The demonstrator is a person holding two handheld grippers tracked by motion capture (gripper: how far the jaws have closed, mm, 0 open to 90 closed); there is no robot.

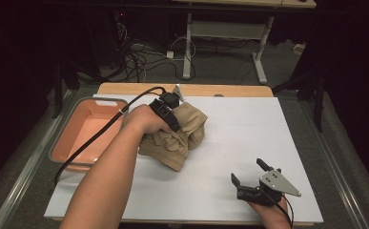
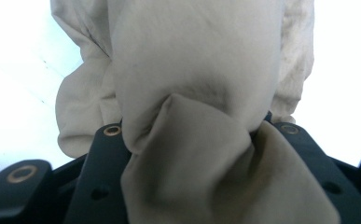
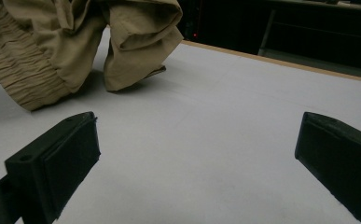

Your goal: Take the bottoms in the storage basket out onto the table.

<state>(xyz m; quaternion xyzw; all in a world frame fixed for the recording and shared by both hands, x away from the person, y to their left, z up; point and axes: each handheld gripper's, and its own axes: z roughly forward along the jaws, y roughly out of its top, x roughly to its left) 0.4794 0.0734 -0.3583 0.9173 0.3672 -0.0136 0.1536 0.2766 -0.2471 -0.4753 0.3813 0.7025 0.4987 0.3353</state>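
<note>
On white table (image 1: pixel 230 143): tan garment (image 1: pixel 182 131) pinched by left gripper (image 1: pixel 170 114); no legible writing.

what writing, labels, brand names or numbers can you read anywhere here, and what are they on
None: no readable word, label, brand or number shows in any view.
The tan garment shows plain fabric, no tag or print.
The pink tray and the white table sheet are unmarked.
The left gripper, clamped on the cloth, and the open right gripper with its grey plate carry only screw holes.

Tan cloth (image 1: pixel 179 136), salmon-pink tray (image 1: pixel 77 121)
</note>
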